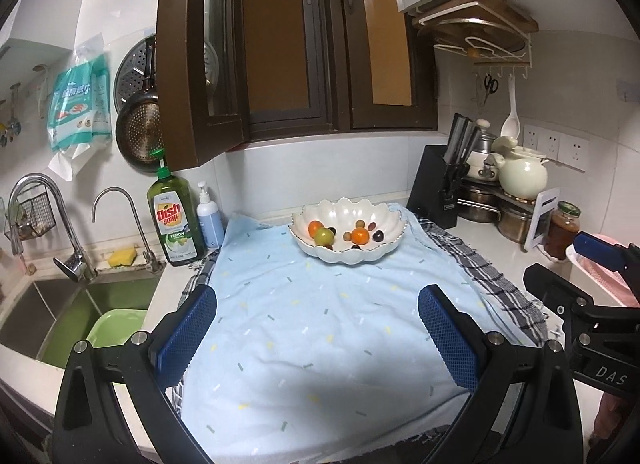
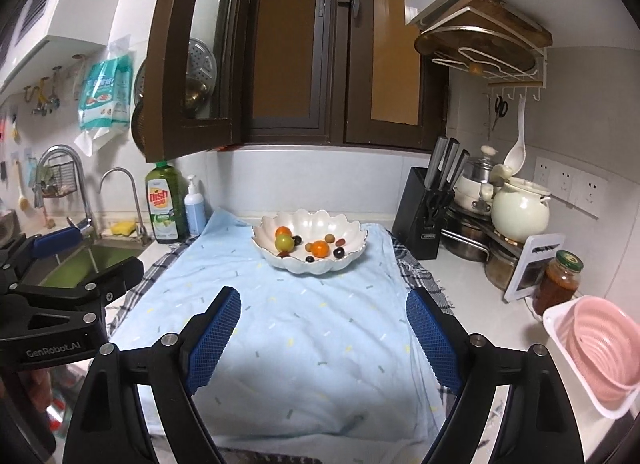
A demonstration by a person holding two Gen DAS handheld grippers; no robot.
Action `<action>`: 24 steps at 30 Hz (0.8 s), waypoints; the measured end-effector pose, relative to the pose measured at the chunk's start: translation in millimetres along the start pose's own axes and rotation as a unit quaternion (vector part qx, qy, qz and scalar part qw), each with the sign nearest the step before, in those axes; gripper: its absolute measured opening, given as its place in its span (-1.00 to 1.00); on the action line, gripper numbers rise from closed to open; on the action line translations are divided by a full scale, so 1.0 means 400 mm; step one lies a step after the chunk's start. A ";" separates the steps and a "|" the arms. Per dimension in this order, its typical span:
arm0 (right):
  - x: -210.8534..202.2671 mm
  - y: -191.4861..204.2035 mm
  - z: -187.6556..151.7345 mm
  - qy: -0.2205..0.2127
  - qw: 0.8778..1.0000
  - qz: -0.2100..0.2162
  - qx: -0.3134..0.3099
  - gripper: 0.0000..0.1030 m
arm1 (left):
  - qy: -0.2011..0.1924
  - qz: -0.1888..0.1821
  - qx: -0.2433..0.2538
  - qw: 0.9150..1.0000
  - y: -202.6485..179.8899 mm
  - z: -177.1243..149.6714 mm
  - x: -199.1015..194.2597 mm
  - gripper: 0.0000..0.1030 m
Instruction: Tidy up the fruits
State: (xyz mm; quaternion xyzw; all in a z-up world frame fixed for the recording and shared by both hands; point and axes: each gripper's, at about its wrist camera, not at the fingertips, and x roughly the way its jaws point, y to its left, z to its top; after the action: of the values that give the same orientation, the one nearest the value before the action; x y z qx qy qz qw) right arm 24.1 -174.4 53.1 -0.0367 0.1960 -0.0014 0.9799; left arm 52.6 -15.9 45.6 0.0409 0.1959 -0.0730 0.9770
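Note:
A white scalloped bowl [image 1: 347, 220] [image 2: 310, 226] stands at the far end of a light blue cloth [image 1: 320, 336] [image 2: 296, 336]. In it lie two oranges [image 1: 360, 235] [image 2: 320, 249], a green apple [image 1: 324, 237] [image 2: 284, 242], and several small dark and tan fruits. My left gripper [image 1: 318, 304] hangs open over the near part of the cloth, well short of the bowl, nothing between its blue pads [image 1: 184, 338]. My right gripper [image 2: 324, 308] is open too, empty, also short of the bowl. Each gripper shows at the edge of the other's view.
A sink [image 1: 80, 304] with a green basin, taps, dish soap bottle [image 1: 173, 216] and pump bottle lie left. A knife block [image 2: 426, 216], pots, a cream teapot [image 2: 520, 212], a sauce jar [image 2: 558, 280] and a pink colander [image 2: 600, 348] crowd the right. An open window frame [image 1: 188, 64] juts out above.

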 end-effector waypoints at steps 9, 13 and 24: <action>-0.063 -0.010 -0.022 -0.004 1.000 0.002 0.007 0.67 | -0.012 -0.003 0.008 1.000 -0.014 -0.021 -0.077 1.00; -0.083 -0.008 -0.026 -0.007 1.000 0.002 0.006 0.67 | -0.017 -0.005 0.010 1.000 -0.014 -0.026 -0.100 1.00; -0.107 -0.007 -0.033 -0.013 1.000 0.002 0.004 0.67 | -0.029 -0.007 0.010 1.000 -0.012 -0.030 -0.135 1.00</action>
State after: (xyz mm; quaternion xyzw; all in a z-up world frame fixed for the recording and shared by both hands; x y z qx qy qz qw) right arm -20.4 -177.6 57.7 -0.0320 0.1838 0.0007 0.9824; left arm -1.9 -12.6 55.3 0.0472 0.1671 -0.0834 0.9813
